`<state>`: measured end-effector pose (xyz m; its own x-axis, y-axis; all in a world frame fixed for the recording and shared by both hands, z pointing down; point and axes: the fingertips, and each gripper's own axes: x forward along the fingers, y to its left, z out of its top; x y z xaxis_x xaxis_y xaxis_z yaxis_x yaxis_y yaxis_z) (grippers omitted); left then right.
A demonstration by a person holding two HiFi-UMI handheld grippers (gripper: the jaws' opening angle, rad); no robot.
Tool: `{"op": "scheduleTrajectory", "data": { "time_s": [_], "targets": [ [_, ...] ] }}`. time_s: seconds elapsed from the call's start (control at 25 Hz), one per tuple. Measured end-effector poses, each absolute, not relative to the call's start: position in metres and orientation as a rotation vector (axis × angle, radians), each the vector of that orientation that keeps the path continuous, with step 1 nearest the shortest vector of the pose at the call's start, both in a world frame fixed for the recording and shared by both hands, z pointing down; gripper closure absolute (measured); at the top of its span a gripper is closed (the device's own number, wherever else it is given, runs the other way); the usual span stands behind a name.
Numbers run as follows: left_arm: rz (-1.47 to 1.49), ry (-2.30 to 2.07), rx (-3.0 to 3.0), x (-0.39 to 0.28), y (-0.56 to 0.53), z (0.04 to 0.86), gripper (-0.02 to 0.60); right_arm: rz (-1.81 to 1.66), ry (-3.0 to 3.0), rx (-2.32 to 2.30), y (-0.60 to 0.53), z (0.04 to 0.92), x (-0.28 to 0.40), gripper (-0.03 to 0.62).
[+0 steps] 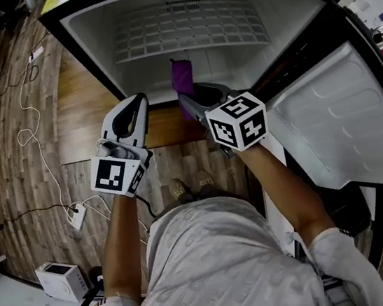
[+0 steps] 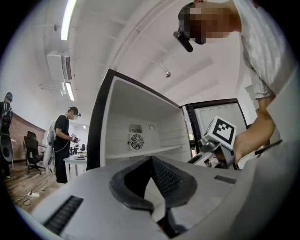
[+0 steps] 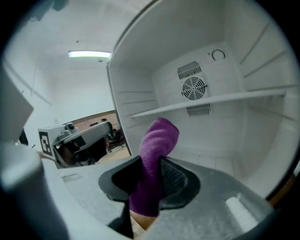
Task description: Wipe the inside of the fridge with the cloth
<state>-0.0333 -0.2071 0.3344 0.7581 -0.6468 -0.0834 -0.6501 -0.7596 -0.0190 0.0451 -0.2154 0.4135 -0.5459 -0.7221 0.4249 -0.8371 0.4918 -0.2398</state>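
Approach step, by the look of it: with right gripper (image 3: 150,183) fingers clamped on the purple cloth (image 3: 157,152) at the front edge of the fridge (image 1: 188,29) opening, and left gripper (image 2: 153,185) fingers closed on nothing, advance the cloth onto an inner wall, then press and sweep.
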Motion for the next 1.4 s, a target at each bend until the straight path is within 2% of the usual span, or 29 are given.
{"op": "scheduleTrajectory", "data": {
  "time_s": [0.68,1.08,1.4],
  "targets": [
    [0.217,0.877,-2.869,-0.003,-0.197,0.263,0.581,-0.056,-2.856,1.384,-0.197,0.27,0.04,0.483],
    [0.172,0.868,-2.866,-0.001,-0.205,0.252,0.581,-0.276,-2.907,1.426,-0.196,0.252,0.043,0.484],
    [0.187,0.862,-2.87,0.004,-0.203,0.252,0.581,-0.303,-2.922,1.439,-0.19,0.249,0.04,0.485]
  ]
}}
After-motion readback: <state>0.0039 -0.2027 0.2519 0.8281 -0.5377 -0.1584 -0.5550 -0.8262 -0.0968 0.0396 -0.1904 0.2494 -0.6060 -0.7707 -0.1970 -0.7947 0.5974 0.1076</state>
